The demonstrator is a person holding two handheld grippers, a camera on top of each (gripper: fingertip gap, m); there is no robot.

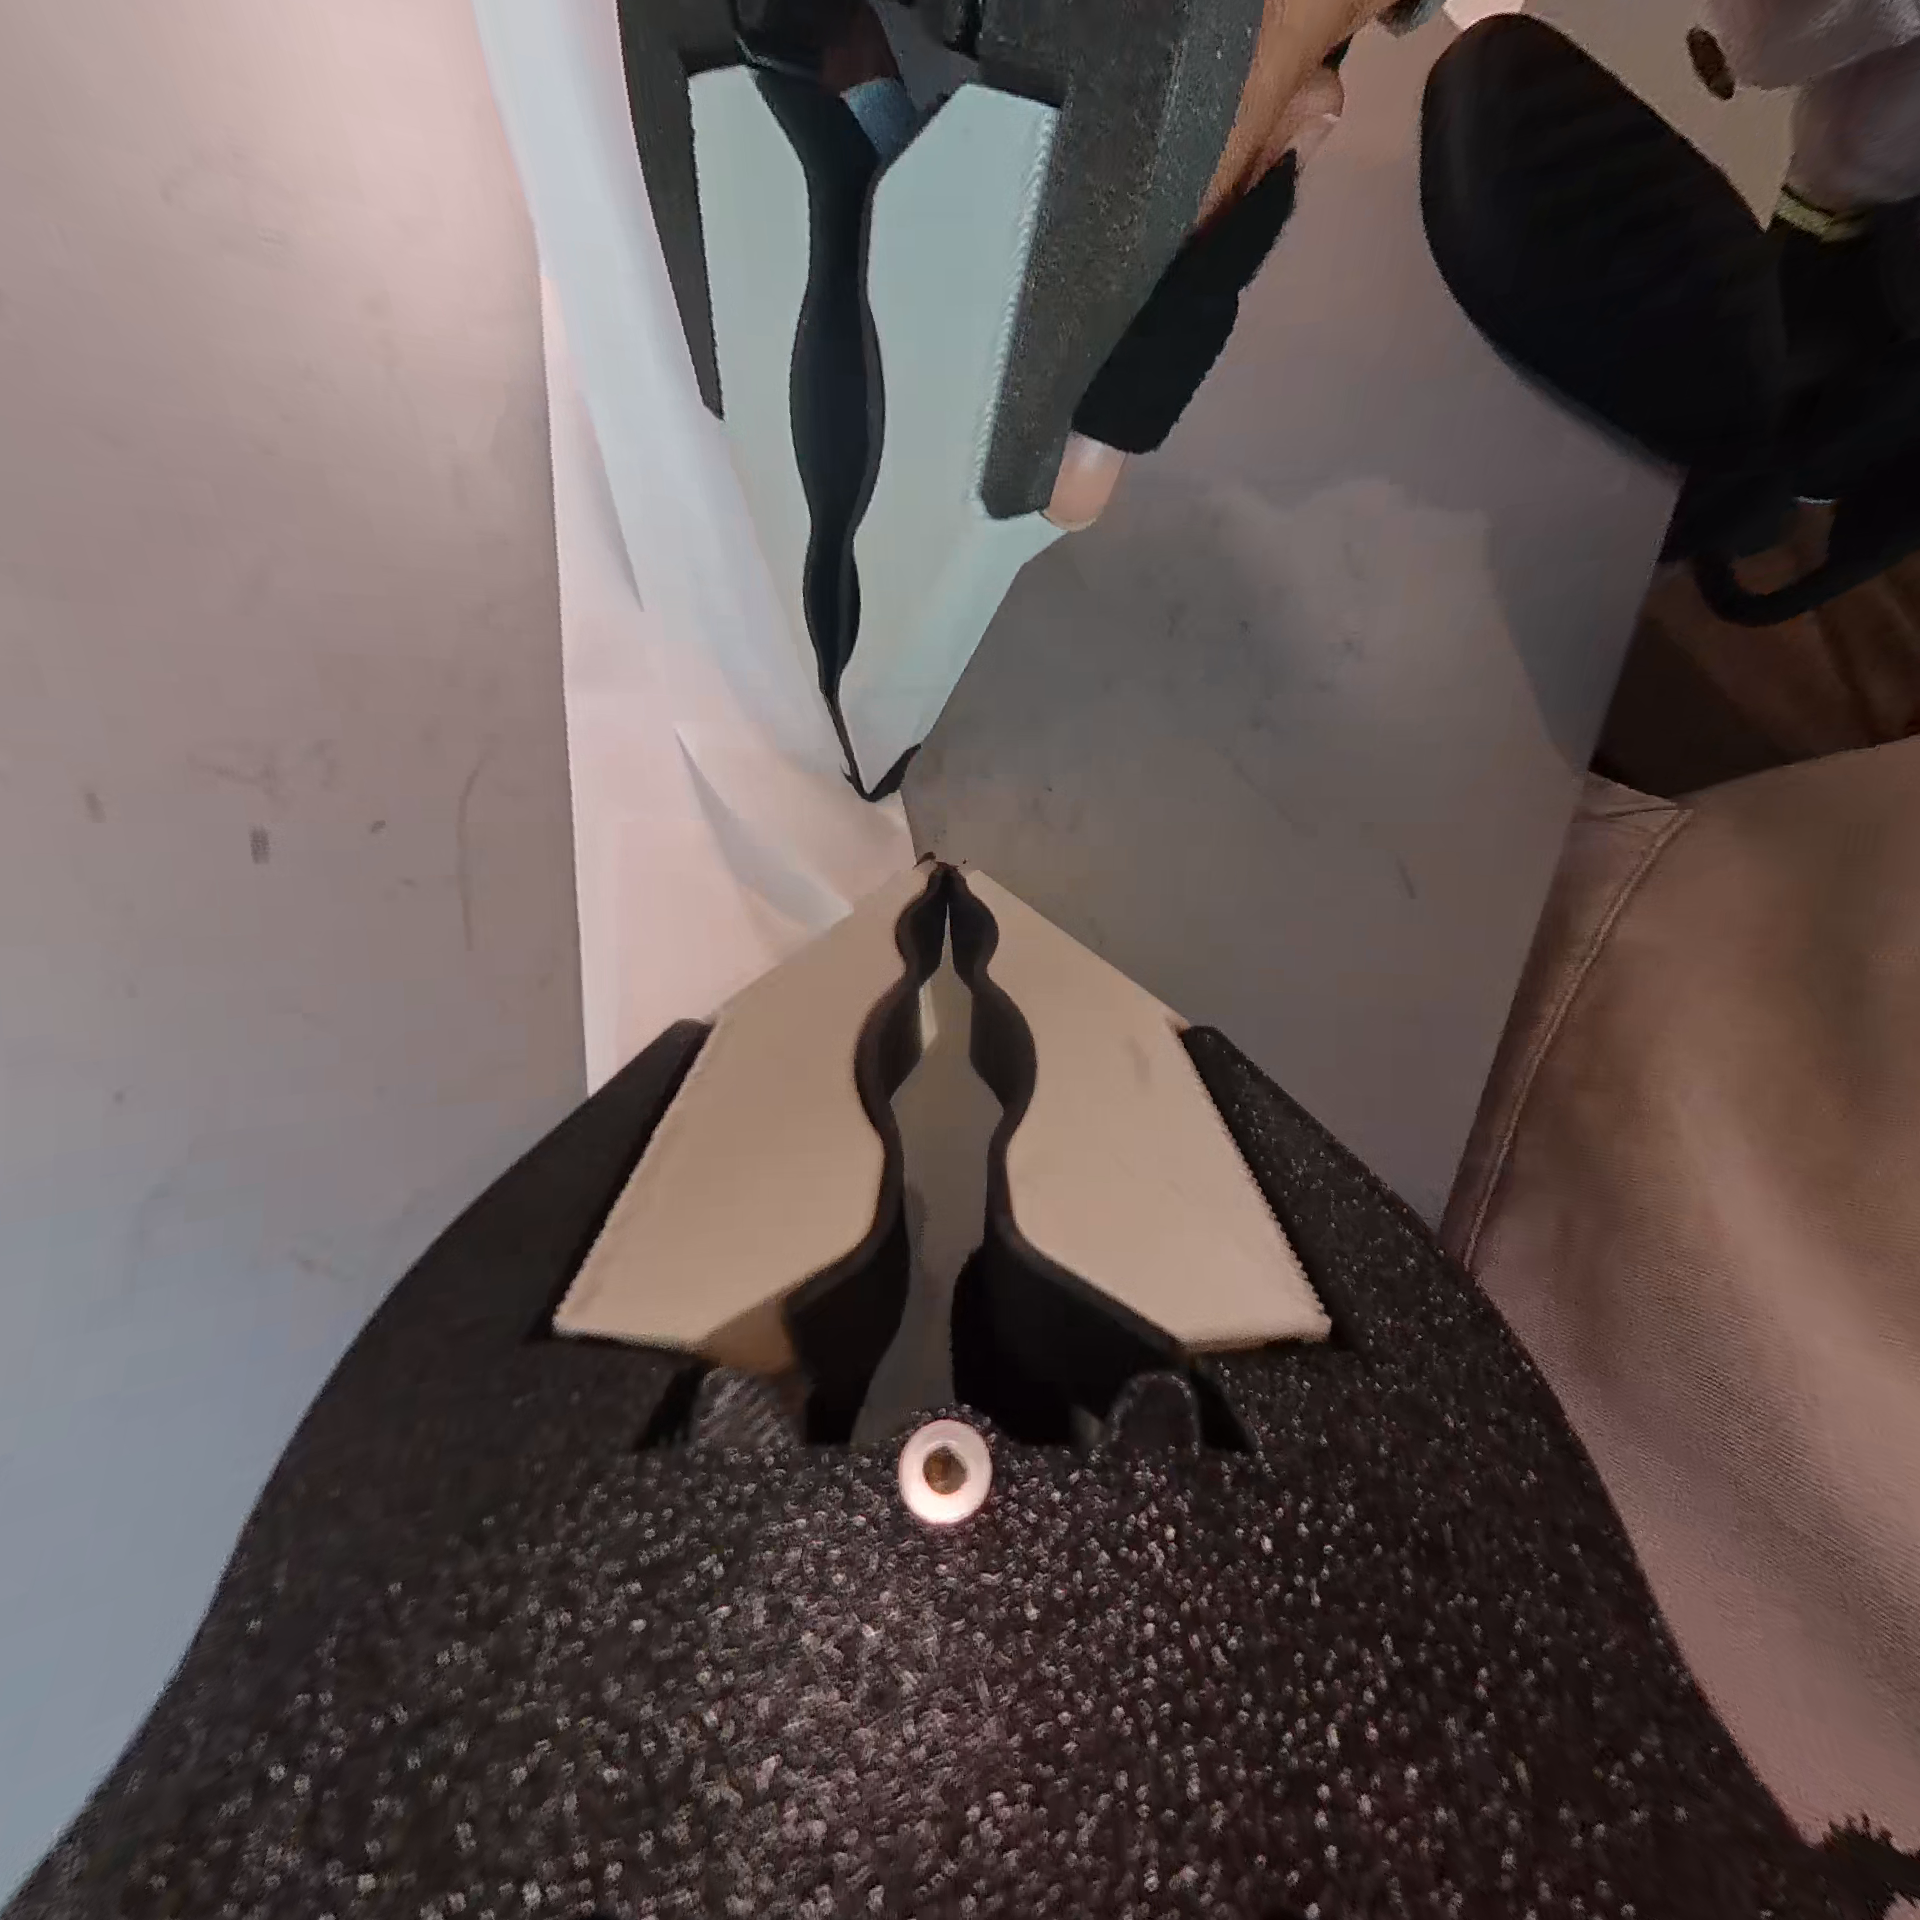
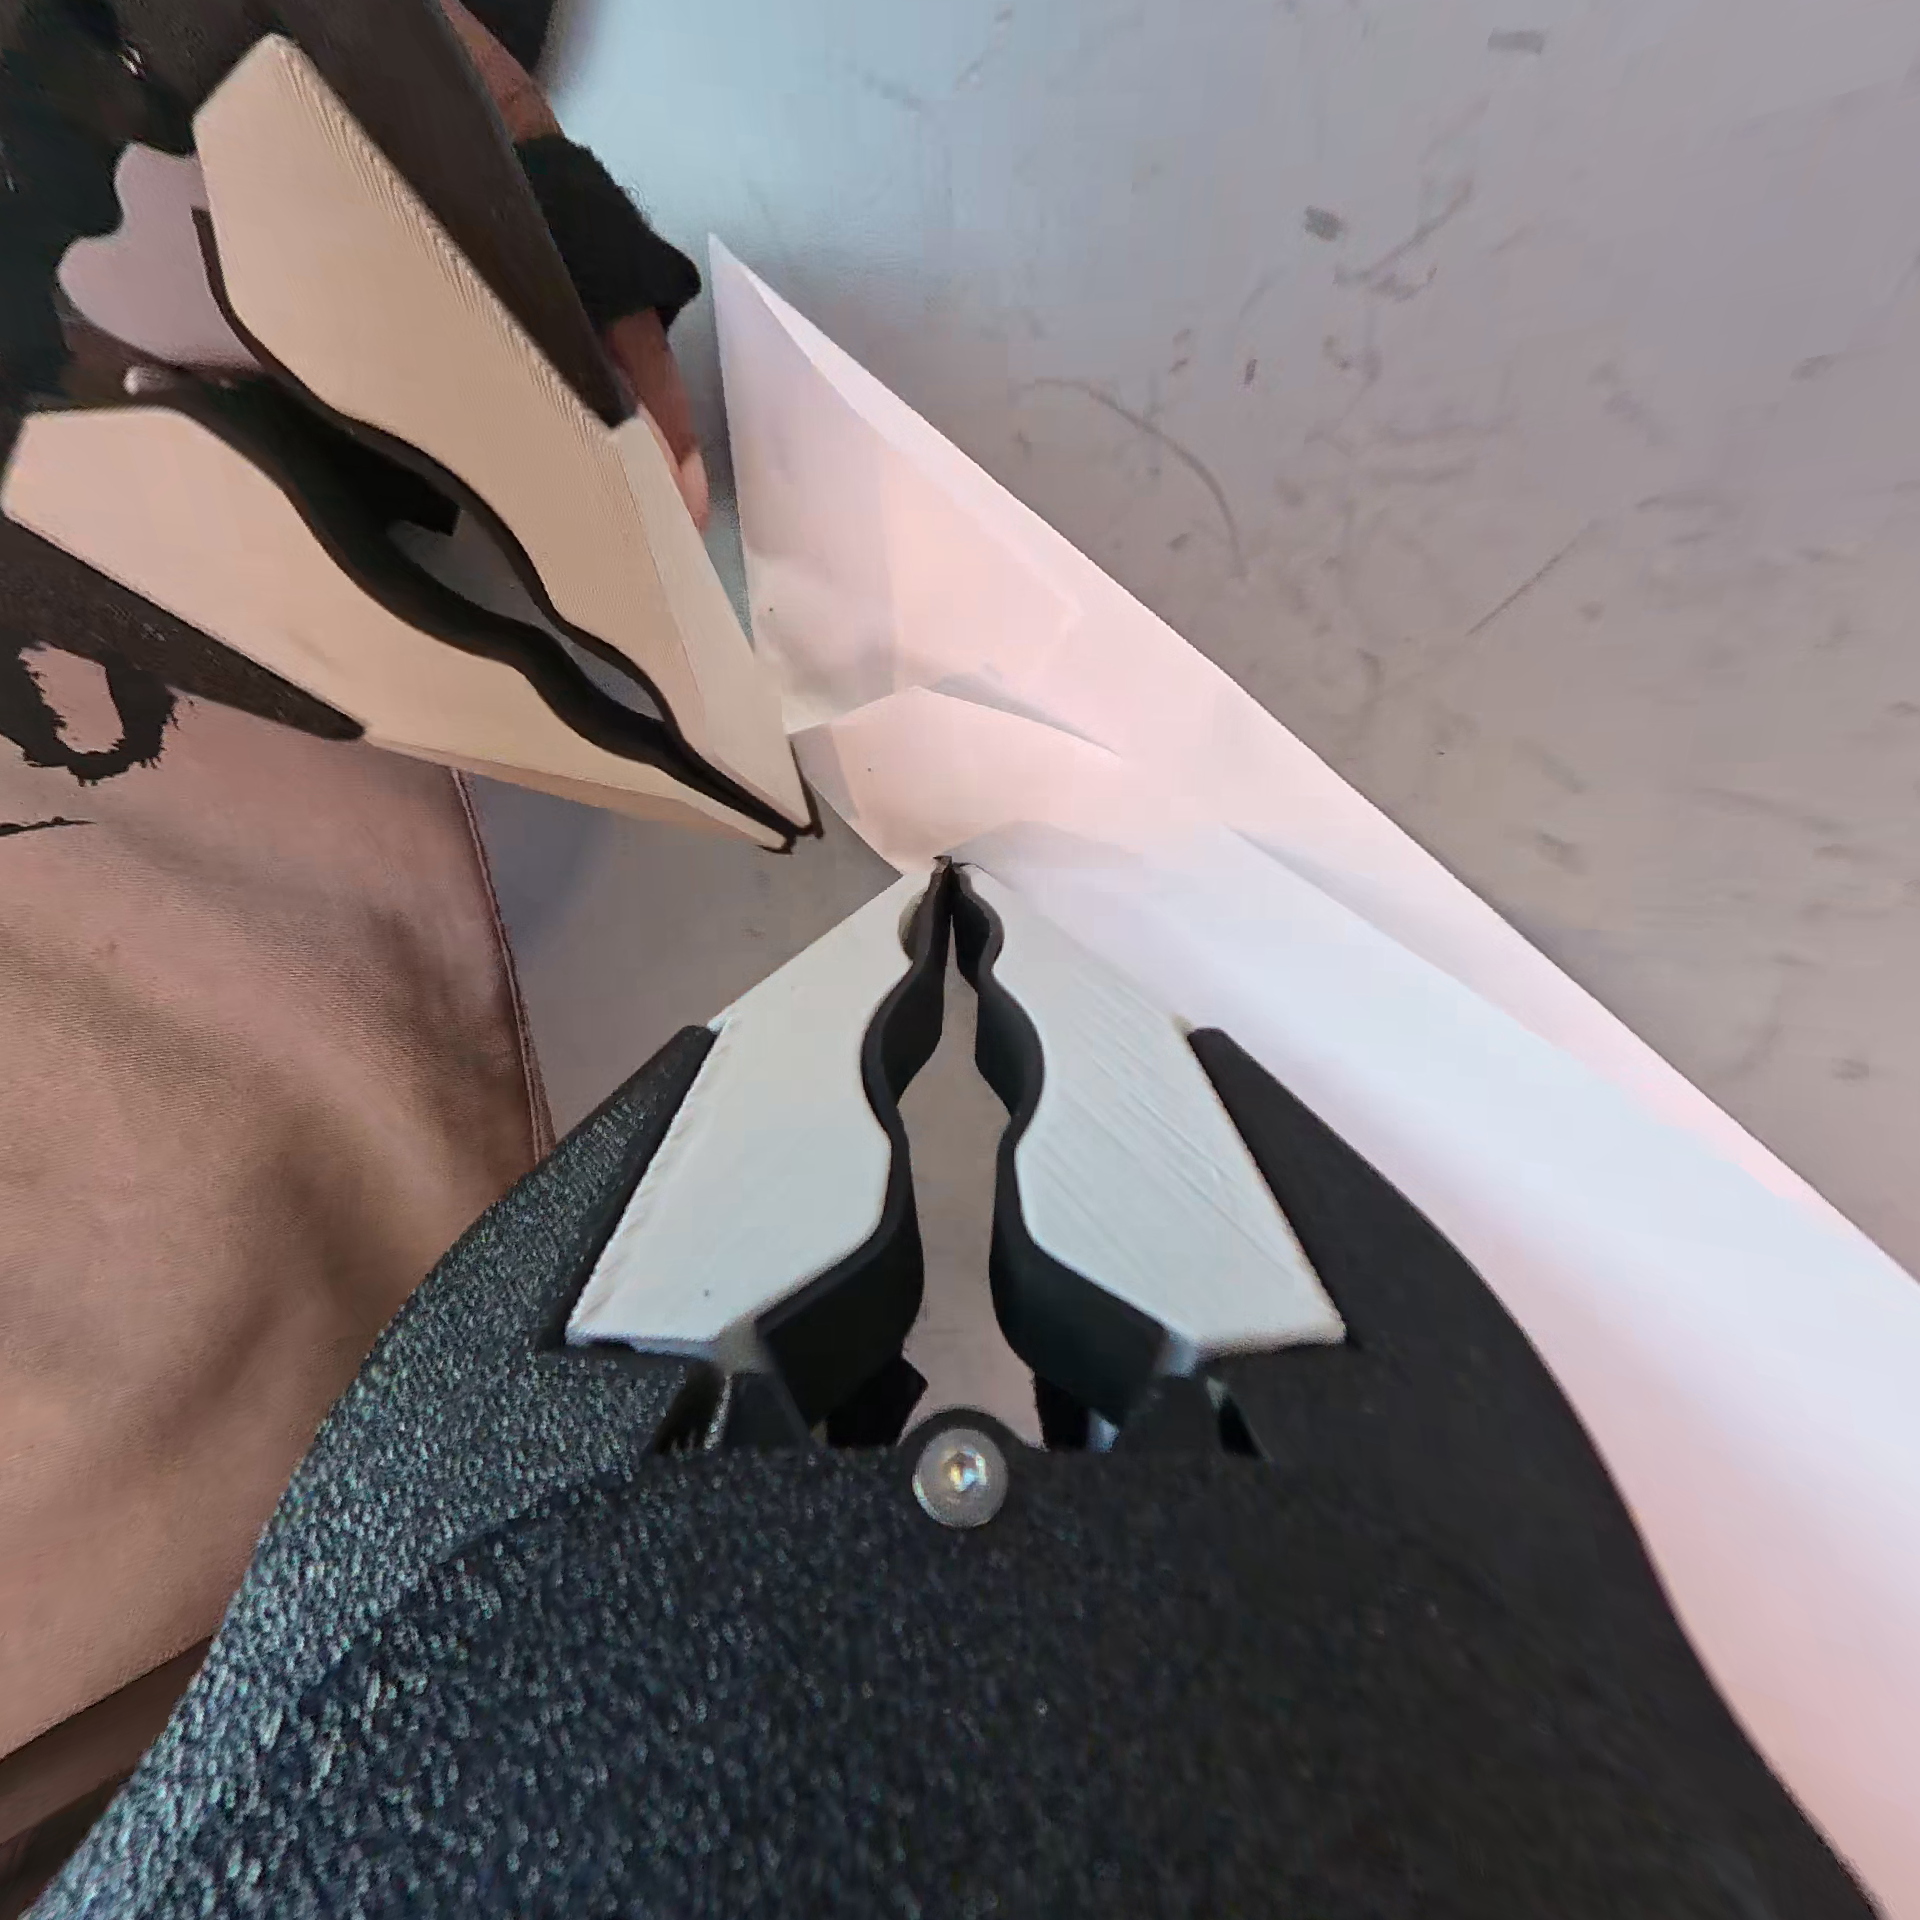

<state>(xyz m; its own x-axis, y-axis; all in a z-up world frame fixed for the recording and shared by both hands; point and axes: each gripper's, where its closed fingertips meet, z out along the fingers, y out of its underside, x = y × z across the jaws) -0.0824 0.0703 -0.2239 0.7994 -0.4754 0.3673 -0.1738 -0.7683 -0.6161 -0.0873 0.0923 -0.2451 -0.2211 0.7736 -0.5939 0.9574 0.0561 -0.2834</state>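
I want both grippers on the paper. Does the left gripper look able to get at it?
Probably yes: the left gripper, shut, has its tips at the paper edge, with nothing between. The right gripper pinches it close by.

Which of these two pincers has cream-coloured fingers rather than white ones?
The left gripper: its fingers look cream in both views, while the right gripper has plain white ones. Both are shut on the sheet of paper.

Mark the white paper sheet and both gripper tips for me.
white paper sheet (image 2: 1299, 997): right wrist view, flat middle.
right gripper (image 2: 943, 871): right wrist view, closed tips.
left gripper (image 1: 940, 871): left wrist view, closed tips.
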